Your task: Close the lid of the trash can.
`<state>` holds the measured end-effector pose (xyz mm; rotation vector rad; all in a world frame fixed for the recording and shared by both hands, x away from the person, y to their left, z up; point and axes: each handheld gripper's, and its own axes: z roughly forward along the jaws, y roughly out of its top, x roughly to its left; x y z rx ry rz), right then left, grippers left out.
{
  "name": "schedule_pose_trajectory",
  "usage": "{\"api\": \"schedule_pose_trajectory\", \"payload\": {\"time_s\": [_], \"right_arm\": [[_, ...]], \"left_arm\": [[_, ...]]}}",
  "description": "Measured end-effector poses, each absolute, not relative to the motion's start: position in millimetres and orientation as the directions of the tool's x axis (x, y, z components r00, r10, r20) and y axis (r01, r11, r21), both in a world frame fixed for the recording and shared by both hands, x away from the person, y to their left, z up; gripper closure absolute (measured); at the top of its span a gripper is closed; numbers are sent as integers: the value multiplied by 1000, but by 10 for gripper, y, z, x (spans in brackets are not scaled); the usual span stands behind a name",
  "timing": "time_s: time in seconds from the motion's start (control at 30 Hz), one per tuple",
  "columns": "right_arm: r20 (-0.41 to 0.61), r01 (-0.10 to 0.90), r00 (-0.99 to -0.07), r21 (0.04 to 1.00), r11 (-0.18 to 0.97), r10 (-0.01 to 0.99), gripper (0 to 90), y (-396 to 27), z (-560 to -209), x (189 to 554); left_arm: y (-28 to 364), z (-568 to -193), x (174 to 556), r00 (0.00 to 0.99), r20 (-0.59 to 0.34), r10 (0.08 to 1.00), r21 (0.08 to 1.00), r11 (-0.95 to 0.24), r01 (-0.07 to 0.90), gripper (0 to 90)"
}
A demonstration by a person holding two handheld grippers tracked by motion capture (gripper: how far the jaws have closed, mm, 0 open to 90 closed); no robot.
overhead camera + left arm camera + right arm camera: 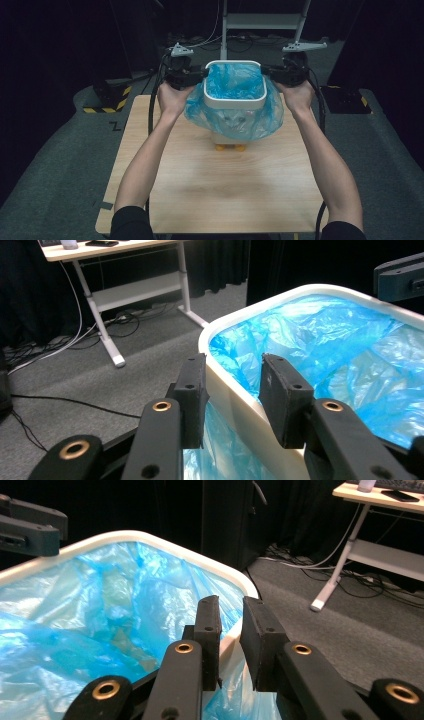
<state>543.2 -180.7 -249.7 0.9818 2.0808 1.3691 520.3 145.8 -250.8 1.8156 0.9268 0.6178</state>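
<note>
Fitting the blue bin liner over the white waste bin is the step we have in hand; the bin stands at the far middle of the wooden table, liner draped down its outside. At the left, our left gripper straddles the bin's left rim, one jaw outside and one inside, with a gap either side of the wall: loose, gripping nothing. At the right, our right gripper has its jaws drawn close about the right rim and the film there; whether the pads truly pinch we cannot tell. Next, we judge, the left jaws must pinch the liner and pull it down evenly.
</note>
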Motion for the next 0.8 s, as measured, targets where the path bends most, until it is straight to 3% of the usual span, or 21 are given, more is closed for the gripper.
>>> {"api": "schedule_pose_trajectory", "payload": {"time_s": [0.8], "right_arm": [[33, 307, -665, 923, 234, 746, 780, -1851, -2583, 5306]], "left_arm": [[1568, -2580, 5014, 613, -9, 790, 930, -219, 296, 677]]}}
